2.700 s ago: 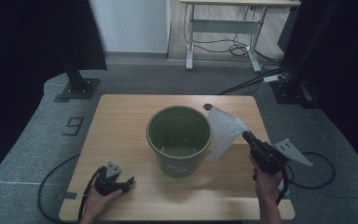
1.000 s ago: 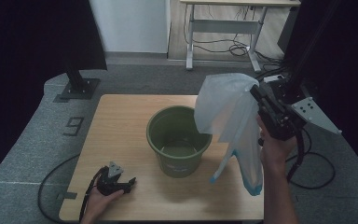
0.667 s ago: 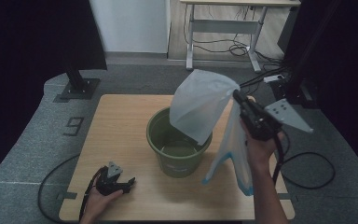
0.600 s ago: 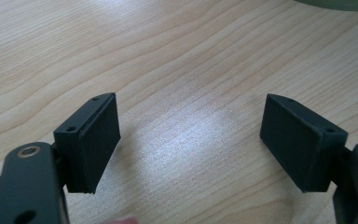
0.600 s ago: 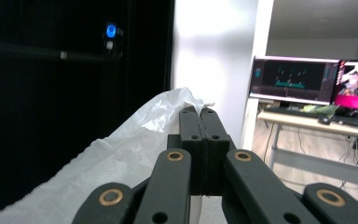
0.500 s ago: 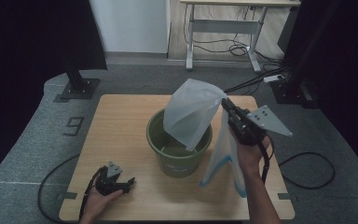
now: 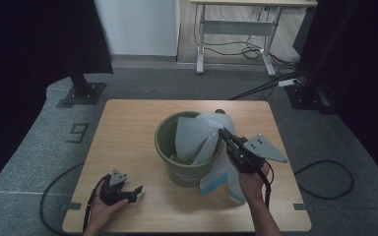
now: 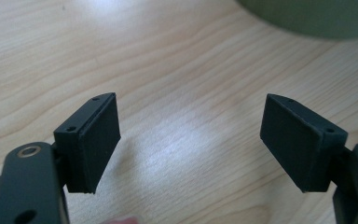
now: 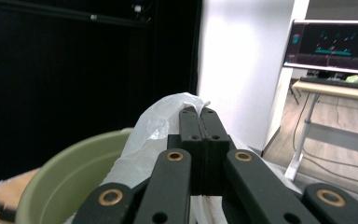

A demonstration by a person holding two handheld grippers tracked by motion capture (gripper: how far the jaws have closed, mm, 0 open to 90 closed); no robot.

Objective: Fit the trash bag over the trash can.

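We logged right gripper (image 7: 222,132) jaws clamped on plastic bag (image 7: 197,137) over green bucket (image 7: 177,169), left gripper (image 7: 128,189) jaws wide, empty, on surface (image 7: 128,128).

Wooden tabletop (image 7: 128,128), pale grain. Grey carpet (image 7: 59,147) around it, with a 9 mark (image 7: 78,132) off the left edge. Black stand base (image 7: 82,93) beyond the far left corner. White desk frame (image 7: 236,37) with cables farther back. Monitor (image 9: 338,44) on a desk.
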